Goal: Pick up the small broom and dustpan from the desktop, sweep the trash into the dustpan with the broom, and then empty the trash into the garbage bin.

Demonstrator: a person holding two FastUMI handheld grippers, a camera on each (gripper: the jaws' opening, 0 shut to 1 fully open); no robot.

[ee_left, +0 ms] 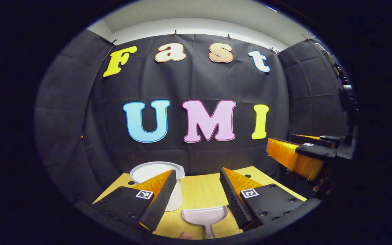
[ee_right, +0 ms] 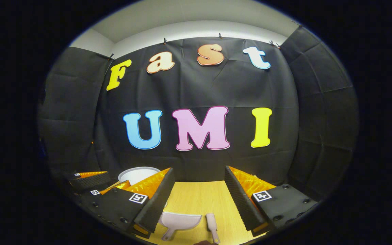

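Hovering above the near edge of the desktop [ee_left: 199, 190], both grippers are raised and level, facing the back wall, and neither has taken anything up. Largest thing on the wood is the garbage bin [ee_left: 155, 170], white and round, standing at the far left, partly behind the left gripper's own left finger. Next in size, the dustpan [ee_left: 205, 215] lies flat on the desktop directly below and between the fingers of the left gripper [ee_left: 197, 194], mouth pointing away towards the wall, handle running back towards the near edge; long axis roughly in line with the gripper's forward direction. Jaws spread wide, nothing between them. The right gripper [ee_right: 199, 194] is likewise spread wide and empty. In the right gripper view the broom [ee_right: 211, 223] lies just right of the dustpan, near but apart, long axis also running near-to-far, and sits below the gap of this gripper. Trash: too small to make out. Judgement: left gripper is nearer the dustpan, right gripper nearer the broom; each must drop almost straight down, fingers straddling the handle across its long axis.
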